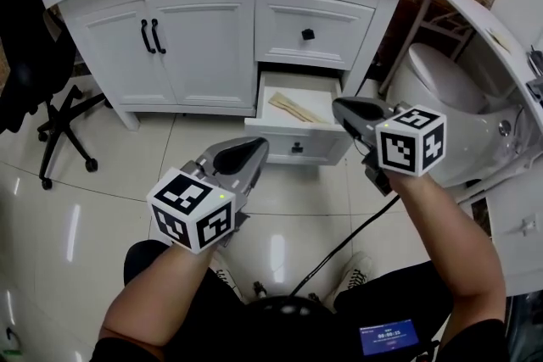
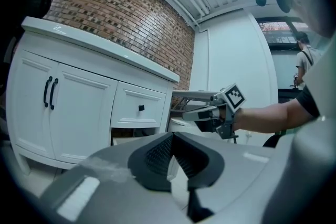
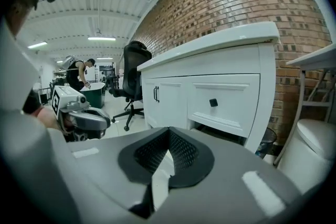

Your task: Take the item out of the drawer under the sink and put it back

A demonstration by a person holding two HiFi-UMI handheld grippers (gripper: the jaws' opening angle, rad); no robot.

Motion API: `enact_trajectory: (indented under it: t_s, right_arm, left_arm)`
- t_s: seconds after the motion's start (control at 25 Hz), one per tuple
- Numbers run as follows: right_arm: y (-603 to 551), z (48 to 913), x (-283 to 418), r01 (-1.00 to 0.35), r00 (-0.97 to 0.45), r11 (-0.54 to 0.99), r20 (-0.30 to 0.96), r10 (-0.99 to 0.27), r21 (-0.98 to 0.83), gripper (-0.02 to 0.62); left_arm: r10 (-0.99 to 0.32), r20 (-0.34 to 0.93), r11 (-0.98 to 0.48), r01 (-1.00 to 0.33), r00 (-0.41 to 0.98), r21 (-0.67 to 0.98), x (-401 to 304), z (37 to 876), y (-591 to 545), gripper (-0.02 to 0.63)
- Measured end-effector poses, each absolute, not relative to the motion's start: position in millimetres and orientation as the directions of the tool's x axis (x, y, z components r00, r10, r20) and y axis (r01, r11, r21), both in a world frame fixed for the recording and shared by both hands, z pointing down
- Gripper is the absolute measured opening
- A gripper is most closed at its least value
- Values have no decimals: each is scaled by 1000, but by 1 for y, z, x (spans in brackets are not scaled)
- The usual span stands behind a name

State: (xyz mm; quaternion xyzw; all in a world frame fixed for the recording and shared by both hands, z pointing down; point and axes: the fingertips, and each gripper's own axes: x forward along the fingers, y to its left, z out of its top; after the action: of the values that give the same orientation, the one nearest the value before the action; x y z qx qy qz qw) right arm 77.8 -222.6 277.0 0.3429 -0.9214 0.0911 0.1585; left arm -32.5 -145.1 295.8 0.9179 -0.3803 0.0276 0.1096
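The lower drawer of the white vanity stands pulled out. Pale wooden sticks lie inside it. My right gripper is shut and empty, its tip level with the drawer's right front corner. My left gripper is also shut and empty, held over the floor tiles just in front of the drawer. In the left gripper view the jaws meet with nothing between them, and the right gripper shows beyond. The right gripper view has its jaws closed too, with the left gripper at the left.
Above the open drawer is a shut drawer with a black knob; two cabinet doors lie to its left. A white toilet stands right, a black office chair left. A black cable crosses the tiles. A person stands far off.
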Motion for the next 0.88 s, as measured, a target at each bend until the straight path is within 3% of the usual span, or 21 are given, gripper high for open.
enact_trajectory:
  t_s: [0.48, 0.88]
  right_arm:
    - [-141, 267, 112, -702, -707, 702, 242, -665, -122, 6]
    - [-123, 274, 120, -707, -702, 696, 244, -670, -125, 6]
  left_arm:
    - [-701, 122, -687, -711, 703, 150, -29, 291, -143, 6]
    - [-692, 119, -699, -702, 712, 133, -24, 289, -138, 6]
